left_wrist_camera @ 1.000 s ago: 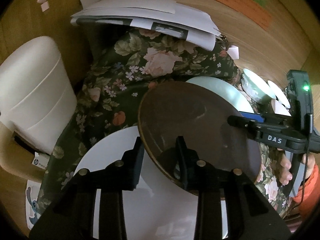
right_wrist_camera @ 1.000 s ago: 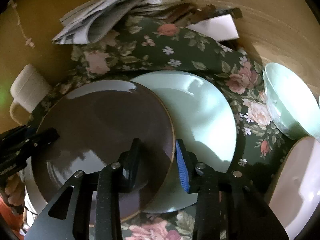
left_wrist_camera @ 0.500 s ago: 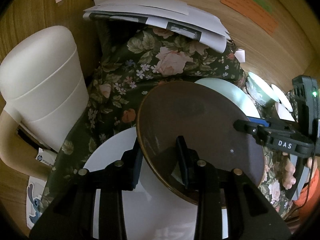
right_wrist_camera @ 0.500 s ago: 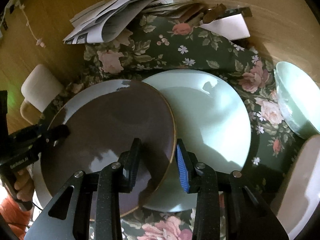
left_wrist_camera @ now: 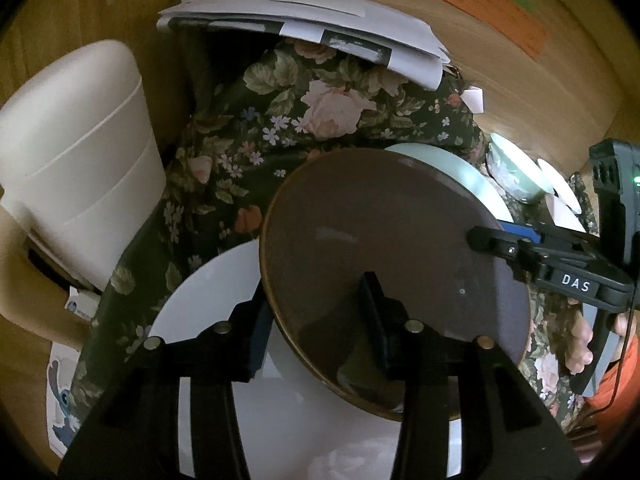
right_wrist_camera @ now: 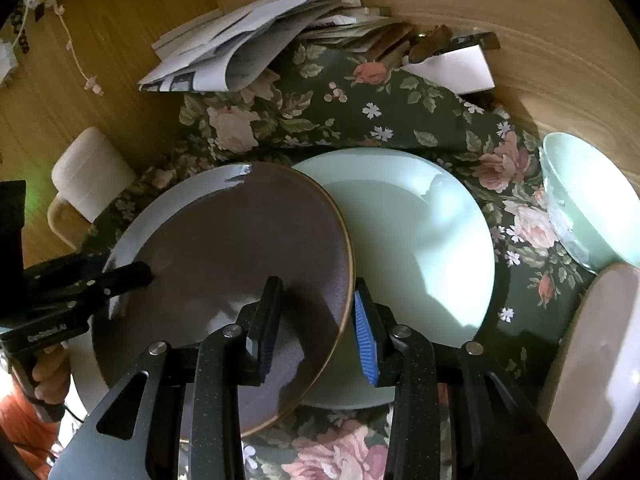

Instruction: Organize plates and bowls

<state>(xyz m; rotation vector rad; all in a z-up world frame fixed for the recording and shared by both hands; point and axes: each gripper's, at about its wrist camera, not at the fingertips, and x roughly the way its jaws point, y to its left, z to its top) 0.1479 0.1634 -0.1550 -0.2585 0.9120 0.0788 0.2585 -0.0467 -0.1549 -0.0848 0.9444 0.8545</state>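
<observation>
A brown plate hangs in the air between both grippers, tilted. My left gripper is shut on its near rim. My right gripper is shut on the opposite rim, and shows in the left wrist view. Under the brown plate lie a white plate on the left and a pale green plate on the right. A pale green bowl and a white bowl sit at the far right.
A floral cloth covers the table. A pile of papers lies at the back against a wooden wall. A white chair stands at the left edge. The hand holding the left gripper is low at the left.
The brown plate has risen and tilted a little, held by both grippers. Both cameras have pulled back slightly from the table.
</observation>
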